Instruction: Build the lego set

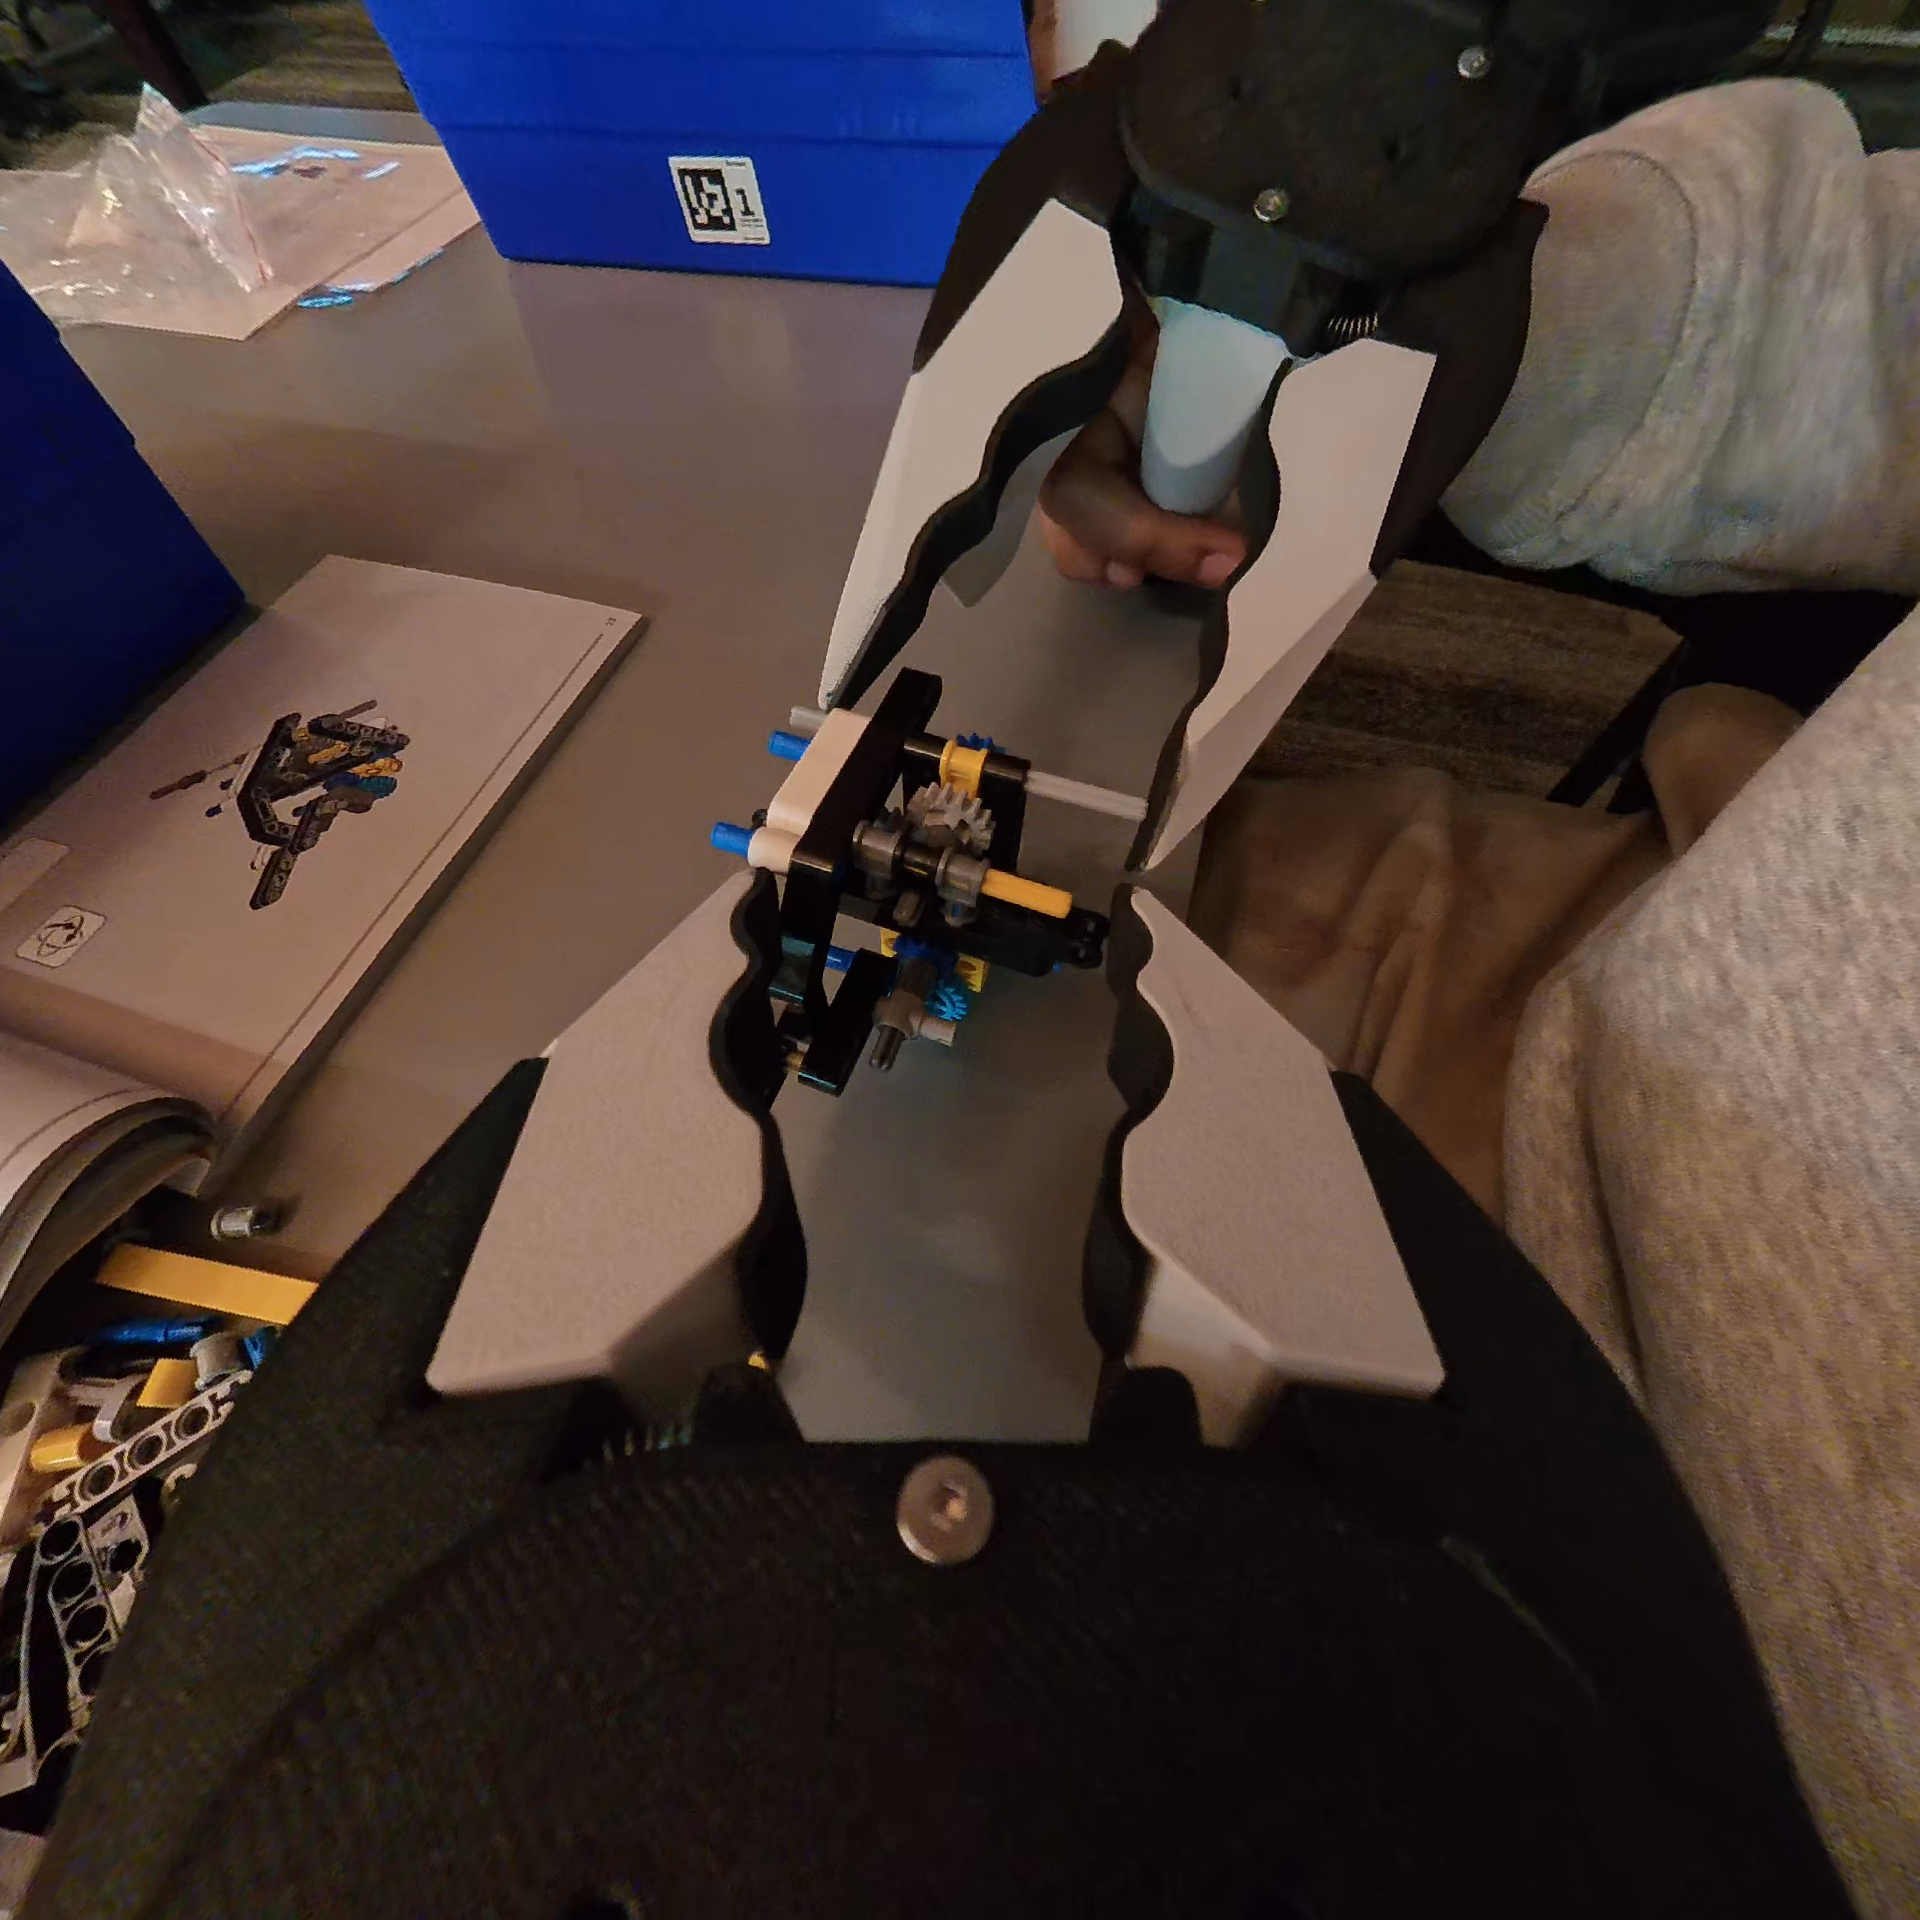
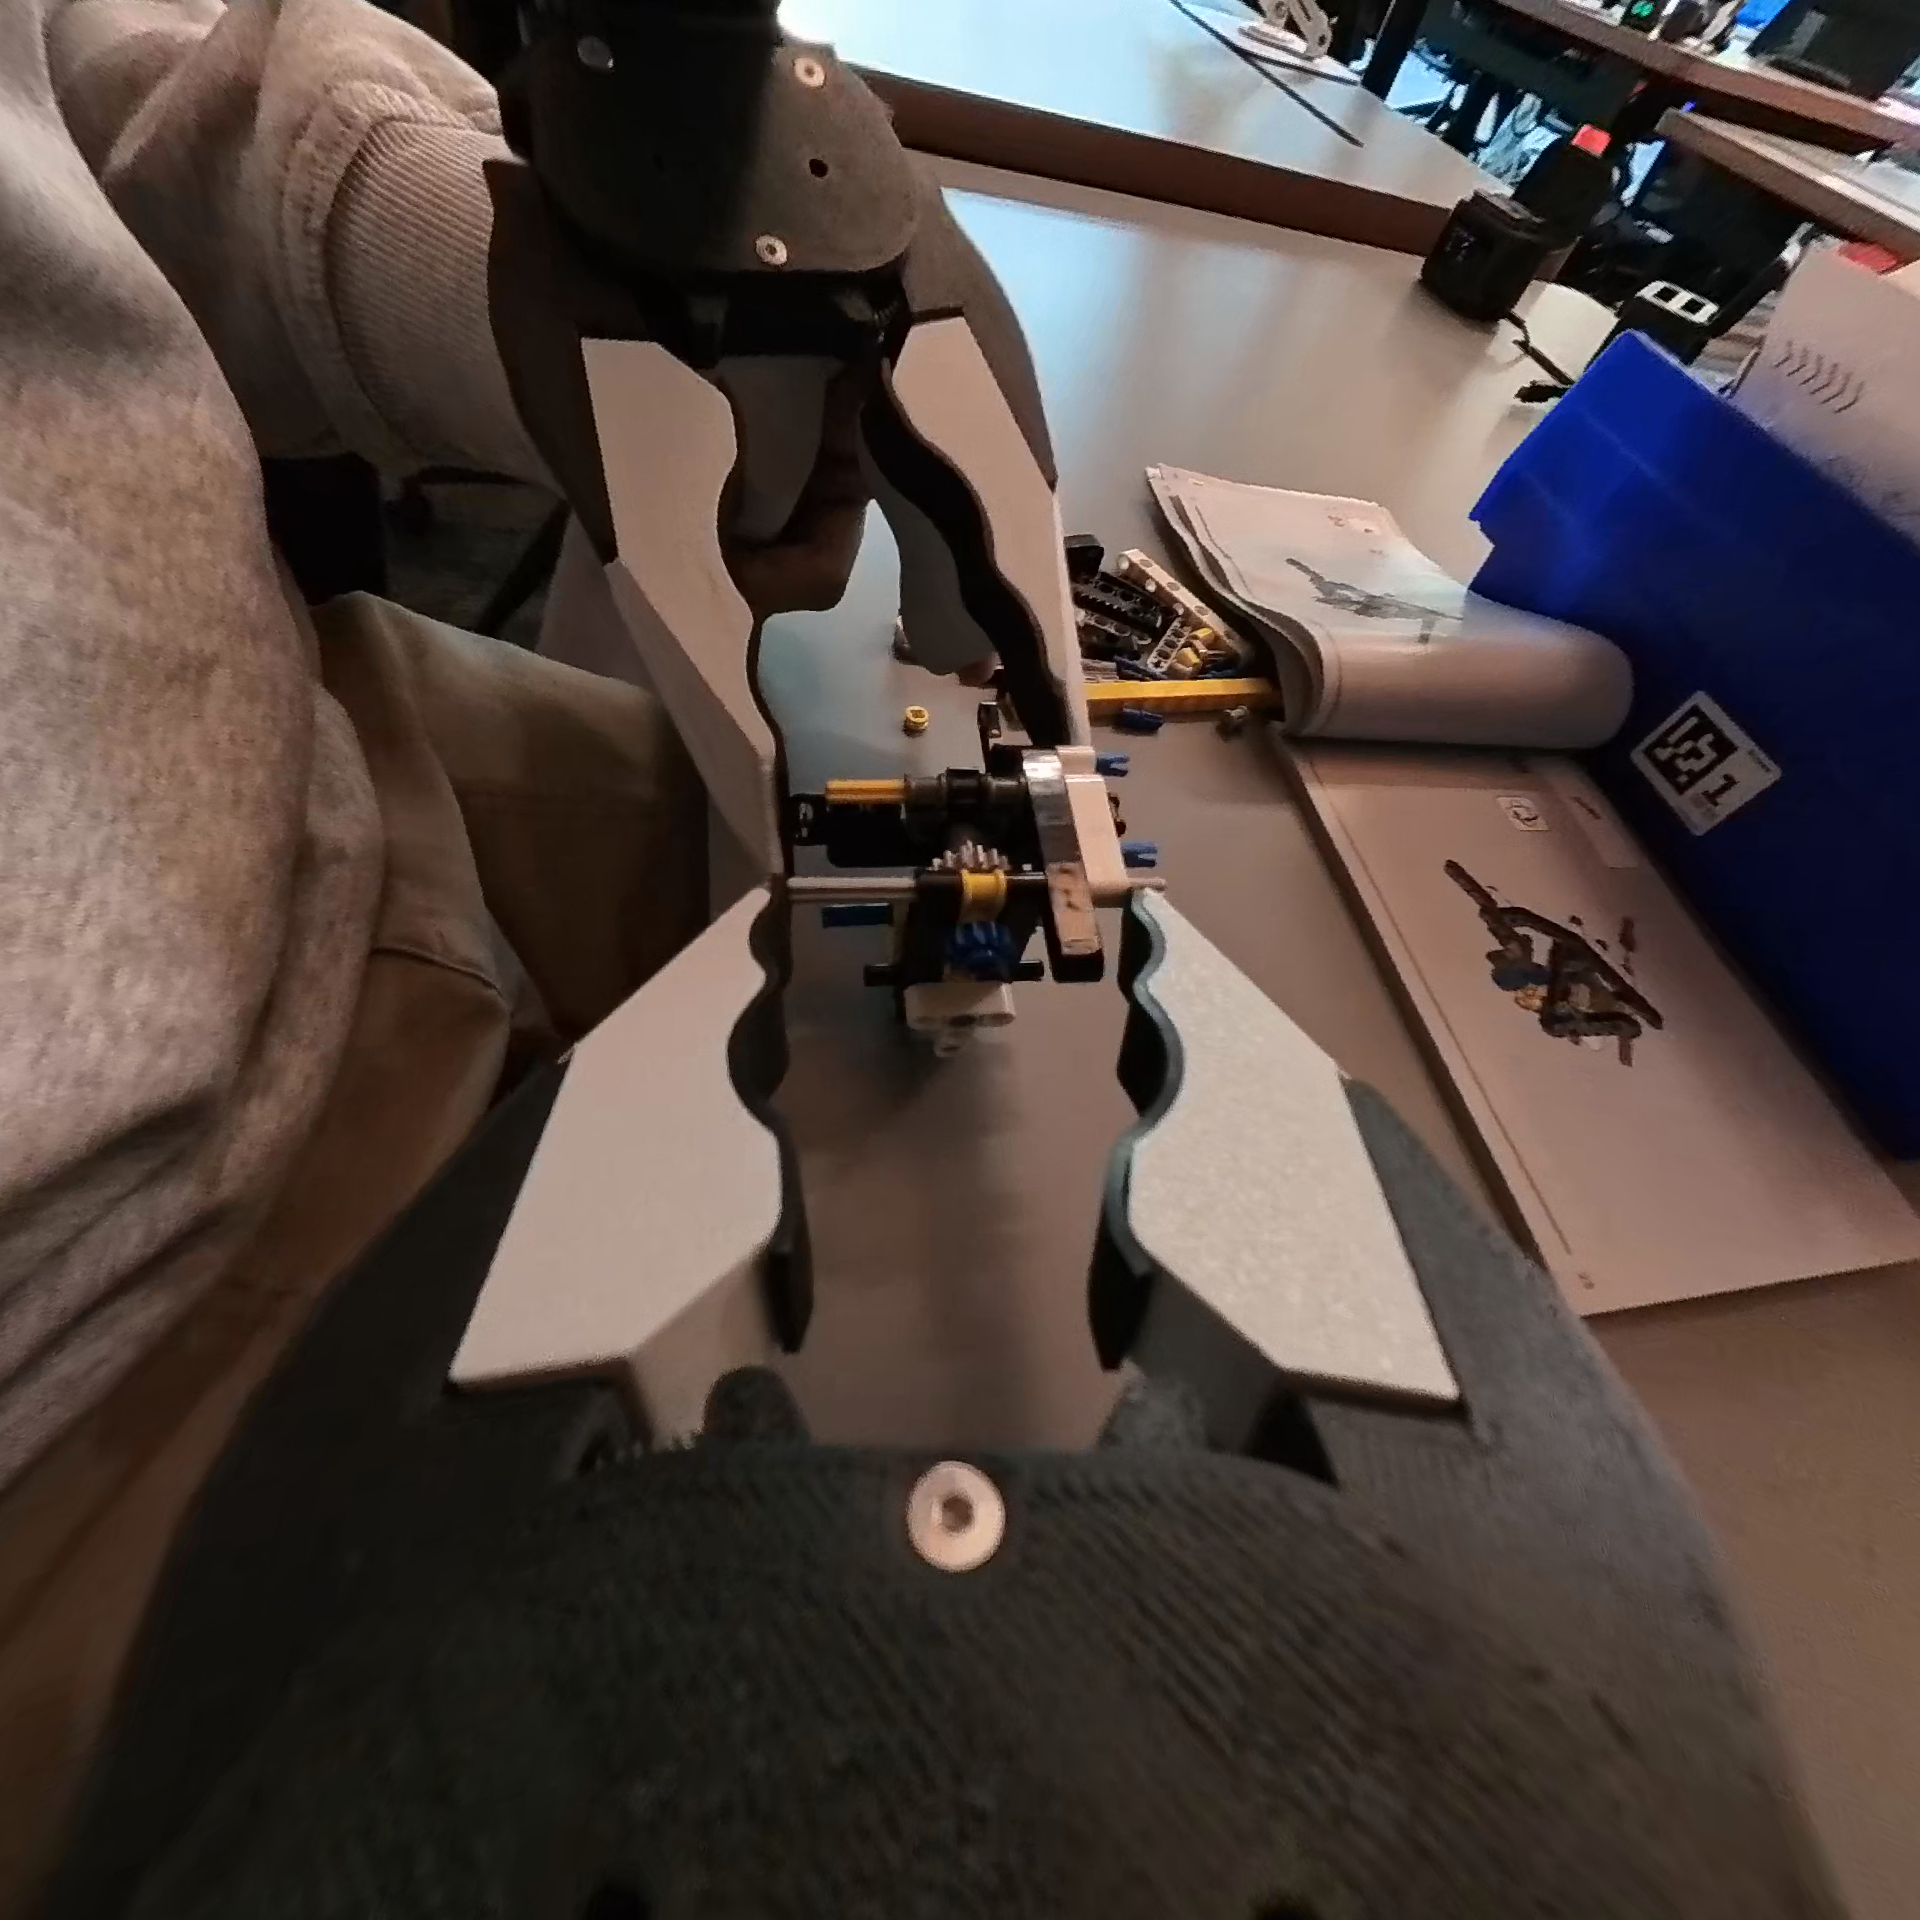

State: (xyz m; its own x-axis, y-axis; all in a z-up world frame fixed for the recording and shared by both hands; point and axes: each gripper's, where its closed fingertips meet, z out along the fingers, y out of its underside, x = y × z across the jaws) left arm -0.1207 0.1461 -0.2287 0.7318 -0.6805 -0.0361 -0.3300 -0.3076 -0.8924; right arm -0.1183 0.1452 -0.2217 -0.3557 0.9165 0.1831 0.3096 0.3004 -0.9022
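Gripping the gear assembly [image 1: 914, 852] at frame centre with the left gripper [image 1: 940, 899], fingers spread wide and pressing its black frame from either side. Bracketing the same assembly from the top of the left wrist view with the right gripper [image 2: 954, 904], also spread wide, fingertips sitting at the two ends of the grey axle [image 2: 852, 885]; impossible to tell whether pinching that axle or only flanking it. Holding the assembly low over the grey tabletop [image 1: 623, 416]; unclear whether resting on it.

Probably seating or centring the axle through the beams and the yellow bush while bracing the frame. Next calling for a squeeze straight along the axle line, with the left grip keeping the frame from twisting, then checking against the printed step.

Lying open at left of the frame, the instruction booklet [image 1: 312, 790]; spilling from beneath it at lower left, the loose parts [image 1: 125, 1403]; standing at the top, the blue bin [image 1: 727, 104].
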